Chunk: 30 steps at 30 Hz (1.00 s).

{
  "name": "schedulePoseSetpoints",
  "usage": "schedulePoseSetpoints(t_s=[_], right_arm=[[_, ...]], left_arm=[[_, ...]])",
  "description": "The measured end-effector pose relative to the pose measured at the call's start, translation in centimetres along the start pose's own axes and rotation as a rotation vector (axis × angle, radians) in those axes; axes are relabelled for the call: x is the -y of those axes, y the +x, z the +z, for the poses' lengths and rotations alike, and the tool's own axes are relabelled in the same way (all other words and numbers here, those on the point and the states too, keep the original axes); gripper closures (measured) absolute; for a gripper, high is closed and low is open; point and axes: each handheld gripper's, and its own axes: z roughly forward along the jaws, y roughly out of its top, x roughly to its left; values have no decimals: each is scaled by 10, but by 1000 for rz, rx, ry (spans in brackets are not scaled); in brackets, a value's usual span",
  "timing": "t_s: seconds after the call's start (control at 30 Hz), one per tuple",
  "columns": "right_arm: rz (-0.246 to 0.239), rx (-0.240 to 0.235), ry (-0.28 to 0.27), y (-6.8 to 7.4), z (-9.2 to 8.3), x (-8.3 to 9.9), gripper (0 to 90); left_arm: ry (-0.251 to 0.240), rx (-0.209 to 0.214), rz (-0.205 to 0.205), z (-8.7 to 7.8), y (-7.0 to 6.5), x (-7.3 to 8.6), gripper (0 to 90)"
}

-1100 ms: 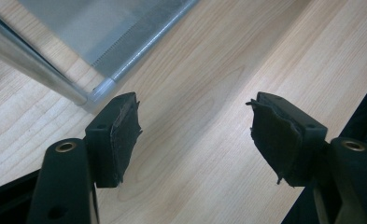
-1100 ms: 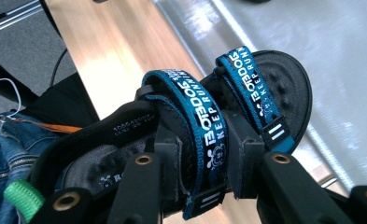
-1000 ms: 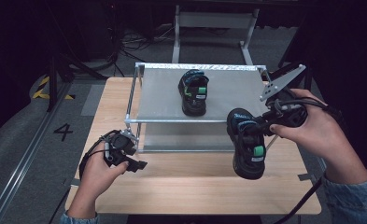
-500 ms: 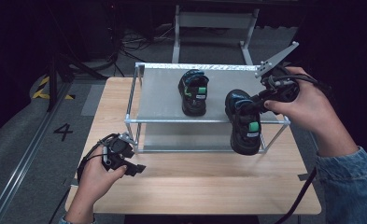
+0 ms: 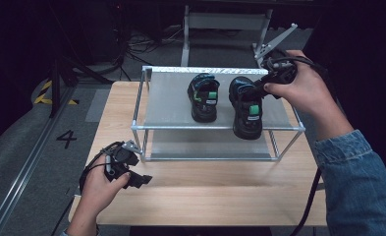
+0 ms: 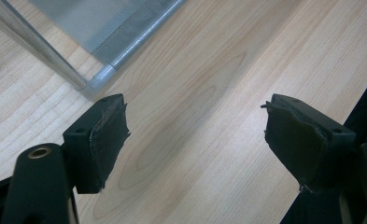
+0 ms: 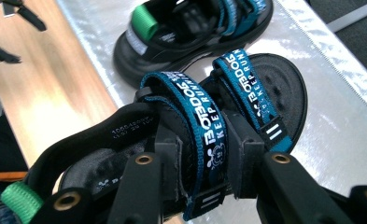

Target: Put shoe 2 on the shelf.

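From the high view we see a two-tier metal shoe rack standing on the wooden desk. On its upper shelf a first black sandal sits near the middle, and just beside it, toward the right, a second sandal is carried by the right hand-held gripper, its heel end reaching to the front rail of the shelf; whether its sole rests on the shelf we cannot tell. The left hand-held gripper hangs low over the bare desk, in front of the rack's left front leg and well apart from both sandals.

In the left gripper view we look down on the wood grain of the desk and a corner of the rack. The jaws of the left hand-held gripper stand wide apart with nothing between them; they have just been opening.

In the right gripper view we find what the high view leaves too small: the right hand-held gripper is clenched on the blue webbing strap of the second sandal, a pad on each side of it, and white lettering runs along the strap. Beyond it the first sandal stands on the silvery shelf, a green loop at its heel.
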Motion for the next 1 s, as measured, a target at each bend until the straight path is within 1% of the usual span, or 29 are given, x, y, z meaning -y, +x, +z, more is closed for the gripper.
schedulePoseSetpoints(t_s=[0.1, 0.17, 0.3, 0.33, 0.53, 0.73, 0.83, 1.0], right_arm=[[9, -5, -1, -8, 9, -6, 695], [4, 7, -1, -12, 15, -10, 695], [19, -2, 0, -21, 26, -16, 695], [19, -2, 0, -21, 26, -16, 695], [43, 2, 22, -32, 41, -23, 695], [56, -5, 36, -39, 49, -25, 694], [66, -10, 43, -42, 55, -26, 695], [73, -21, 51, -43, 61, -28, 694]], left_arm=[[2, 2, -5, 0, 0, 1, 216], [2, 2, -7, 0, 1, 1, 216], [1, 6, -6, 0, 2, 0, 216], [1, 6, -6, 0, 2, 0, 216], [0, 12, -10, 2, 4, -1, 217], [8, 15, -11, 3, 5, -2, 218], [7, 17, -4, 4, 5, -2, 219], [10, 19, -6, 4, 5, -2, 219]])
